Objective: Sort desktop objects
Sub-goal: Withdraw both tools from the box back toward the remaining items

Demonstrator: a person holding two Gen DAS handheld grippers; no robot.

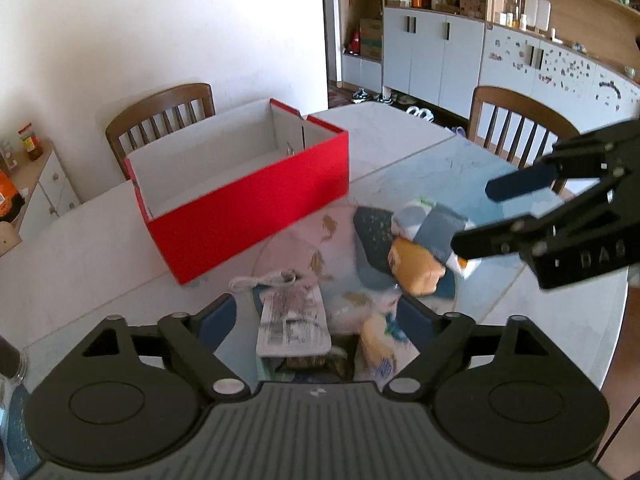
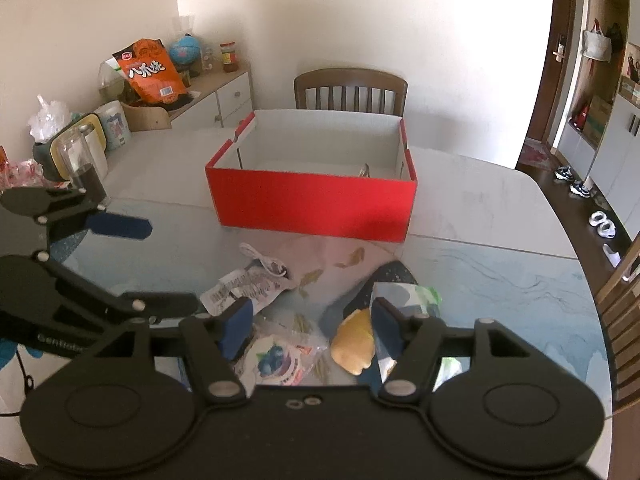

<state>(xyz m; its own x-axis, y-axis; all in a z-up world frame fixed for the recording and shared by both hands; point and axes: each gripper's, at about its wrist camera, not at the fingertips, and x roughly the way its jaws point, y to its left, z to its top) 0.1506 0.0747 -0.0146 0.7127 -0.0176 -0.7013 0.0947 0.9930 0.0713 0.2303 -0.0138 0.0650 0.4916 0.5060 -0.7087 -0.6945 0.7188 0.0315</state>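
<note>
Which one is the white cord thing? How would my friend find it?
Find the big red box on the table. Just in front of it, on the glass, lies a printed packet. The cord touches its top edge: thin, white and looped, the only stringy thing in the pile.

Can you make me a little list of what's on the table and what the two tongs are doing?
box: red box, open top, far side of the table
pile: snack packets, white barcode packet, yellow pouch, white cord
left tongs: open, over the barcode packet
right tongs: open, by the yellow pouch
held: nothing
</note>
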